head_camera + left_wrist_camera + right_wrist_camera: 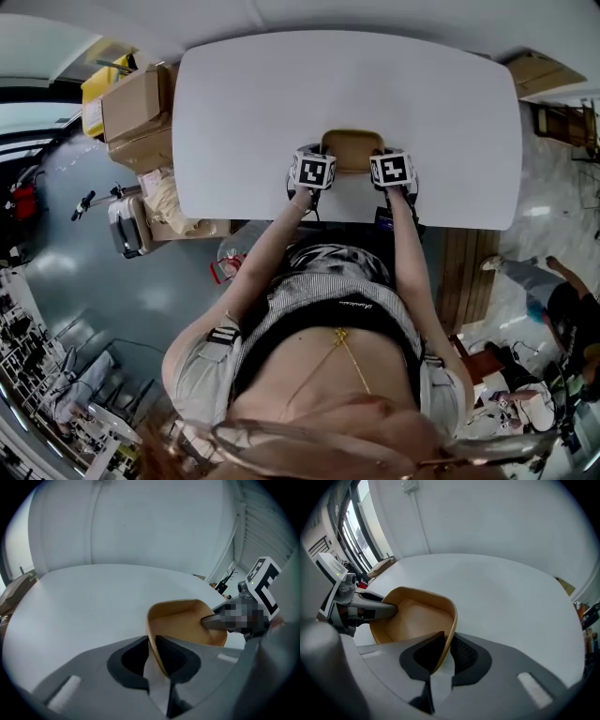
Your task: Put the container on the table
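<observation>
Between the fingers of your left gripper (153,644) and right gripper (446,644), each clamped on an opposite rim, you hold the container (352,148) level for the table (281,94).

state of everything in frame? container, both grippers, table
container: upright, empty, held by two opposite walls
left gripper: shut on container wall
right gripper: shut on opposite container wall
table: under the container; contact unclear

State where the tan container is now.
Head view: the tan container is at the white table's near edge, gripped at its sides by the left gripper and the right gripper.
</observation>
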A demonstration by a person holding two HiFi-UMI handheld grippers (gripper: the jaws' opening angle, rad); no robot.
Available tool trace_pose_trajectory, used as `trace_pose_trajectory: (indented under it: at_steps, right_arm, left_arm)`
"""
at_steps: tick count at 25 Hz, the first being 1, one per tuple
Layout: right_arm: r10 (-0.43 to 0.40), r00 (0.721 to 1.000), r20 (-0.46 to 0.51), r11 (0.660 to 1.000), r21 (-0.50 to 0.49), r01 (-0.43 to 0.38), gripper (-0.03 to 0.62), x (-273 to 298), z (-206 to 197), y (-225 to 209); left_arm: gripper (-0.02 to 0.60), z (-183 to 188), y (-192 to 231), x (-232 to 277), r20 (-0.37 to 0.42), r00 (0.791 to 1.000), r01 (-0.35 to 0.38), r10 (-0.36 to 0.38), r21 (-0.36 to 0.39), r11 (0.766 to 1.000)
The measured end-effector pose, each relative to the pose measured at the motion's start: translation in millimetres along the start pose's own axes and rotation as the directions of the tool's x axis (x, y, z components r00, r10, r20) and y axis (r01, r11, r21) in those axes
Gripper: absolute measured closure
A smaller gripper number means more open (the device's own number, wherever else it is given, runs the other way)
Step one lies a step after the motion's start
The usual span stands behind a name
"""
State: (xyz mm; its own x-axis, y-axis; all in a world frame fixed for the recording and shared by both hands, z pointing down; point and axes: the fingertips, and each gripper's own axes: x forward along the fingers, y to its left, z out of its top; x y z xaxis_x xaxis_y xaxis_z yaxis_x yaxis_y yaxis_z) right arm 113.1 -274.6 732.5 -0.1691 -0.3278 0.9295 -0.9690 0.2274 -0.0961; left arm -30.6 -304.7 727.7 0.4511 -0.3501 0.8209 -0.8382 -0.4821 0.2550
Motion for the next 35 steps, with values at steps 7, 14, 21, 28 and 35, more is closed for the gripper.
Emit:
trace_pose_trajectory:
  at_steps: [7,14,21,28,35]
  right_arm:
    - [0.02,0.999,-0.03,1.0,0.008,-0.02,0.52,2,1,2]
    - [0.041,0.994,-0.102,0.999,0.012,-0.04,0.52,4,0,-1]
    - [0.061,0.992,-0.109,0.998,0.023,-0.059,0.522,3,1,-2]
    - [0.065,0.993,-0.103,0.998,0.025,-0.063,0.522,5,1,-1]
    - [0.076,0.992,-0.102,0.997,0.031,-0.073,0.52,6,1,0]
  left_arm:
    - [0.531,0,1,5,-0.03,0.999,0.044,-0.045,-0.034,0.998]
    - [0.529,-1,1,5,-0.035,0.999,0.036,-0.037,-0.029,0.999]
    - [0.528,1,0,6,-0.059,0.998,0.033,-0.032,0.001,0.999]
    - [0.526,0,1,7,-0.067,0.997,0.026,-0.024,0.021,0.999]
    - [0.526,0,1,7,-0.067,0.997,0.024,-0.022,0.03,0.999]
